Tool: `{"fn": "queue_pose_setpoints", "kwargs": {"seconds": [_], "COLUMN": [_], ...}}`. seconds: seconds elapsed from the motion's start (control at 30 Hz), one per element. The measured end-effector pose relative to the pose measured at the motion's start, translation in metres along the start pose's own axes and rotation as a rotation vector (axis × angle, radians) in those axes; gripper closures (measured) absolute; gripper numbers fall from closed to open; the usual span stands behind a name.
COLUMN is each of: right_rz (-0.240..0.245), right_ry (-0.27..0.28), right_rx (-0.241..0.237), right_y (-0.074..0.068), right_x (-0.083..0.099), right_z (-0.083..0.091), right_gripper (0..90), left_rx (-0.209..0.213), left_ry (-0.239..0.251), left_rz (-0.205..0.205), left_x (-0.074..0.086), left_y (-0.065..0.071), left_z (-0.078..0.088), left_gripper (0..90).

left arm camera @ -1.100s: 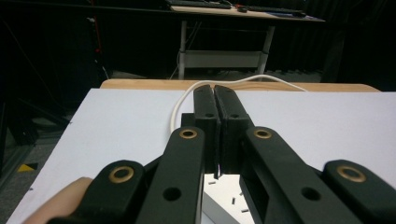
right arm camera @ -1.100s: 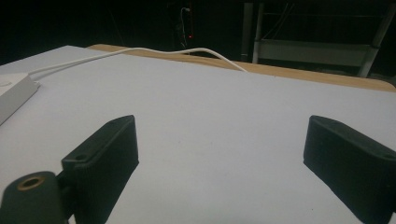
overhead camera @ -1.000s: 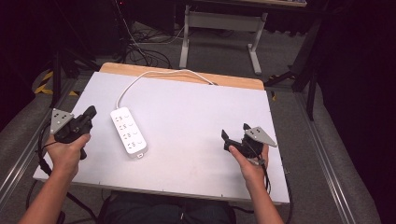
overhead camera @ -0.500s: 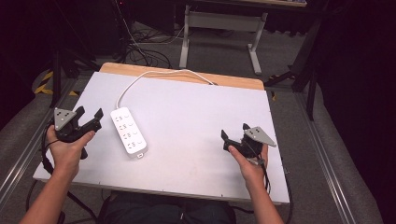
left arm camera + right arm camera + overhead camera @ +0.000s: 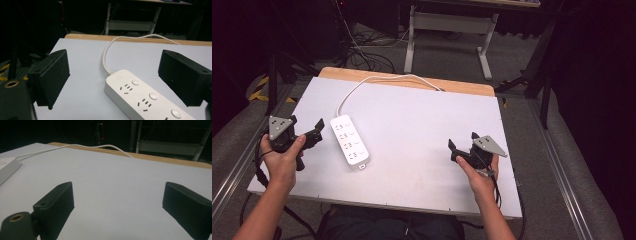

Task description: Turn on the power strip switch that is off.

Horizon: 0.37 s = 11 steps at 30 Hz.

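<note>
Left gripper (image 5: 312,134): matte black foam-faced jaws, spread wide after just opening, nothing between them. Right gripper (image 5: 460,146) likewise agape, empty. Power strip (image 5: 350,141): glossy white plastic bar, rounded corners, round buttons, lying flat just beside the left gripper on the smooth pale table (image 5: 422,120). White cord (image 5: 377,80) curves to the wooden far edge.

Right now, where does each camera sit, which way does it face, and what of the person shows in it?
High view: above the person's side, looking forward and down on the white table; both forearms, left gripper and right gripper show.
Left gripper view: rides the left gripper, facing the power strip between its open jaws, which have just been opening.
Right gripper view: rides the right gripper, jaws open over bare table, facing the far edge.
All three share the power strip and its white cord.
</note>
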State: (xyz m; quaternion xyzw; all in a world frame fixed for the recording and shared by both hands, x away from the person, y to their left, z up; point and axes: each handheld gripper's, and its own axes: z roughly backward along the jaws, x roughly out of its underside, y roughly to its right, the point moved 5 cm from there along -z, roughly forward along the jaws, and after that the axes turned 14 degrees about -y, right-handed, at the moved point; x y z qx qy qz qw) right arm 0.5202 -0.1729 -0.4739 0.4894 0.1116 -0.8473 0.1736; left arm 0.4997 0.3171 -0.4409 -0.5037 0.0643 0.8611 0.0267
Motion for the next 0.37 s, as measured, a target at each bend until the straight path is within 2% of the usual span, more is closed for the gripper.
{"fn": "queue_pose_setpoints", "kwargs": {"seconds": [0.23,0.37], "right_rz": [-0.001,-0.002], "right_ry": [0.000,0.002], "right_rx": [0.000,-0.001], "right_y": [0.0004,0.0004], "right_x": [0.0000,-0.0005], "right_z": [-0.0002,-0.0012], "right_gripper": [10.5,10.5], "left_rx": [-0.006,-0.020], "left_ry": [-0.001,-0.003], "left_rz": [0.007,0.022], "left_x": [0.0002,0.0003], "left_y": [-0.0026,-0.0036], "left_z": [0.0000,-0.0003], "left_gripper": [10.2,5.2]}}
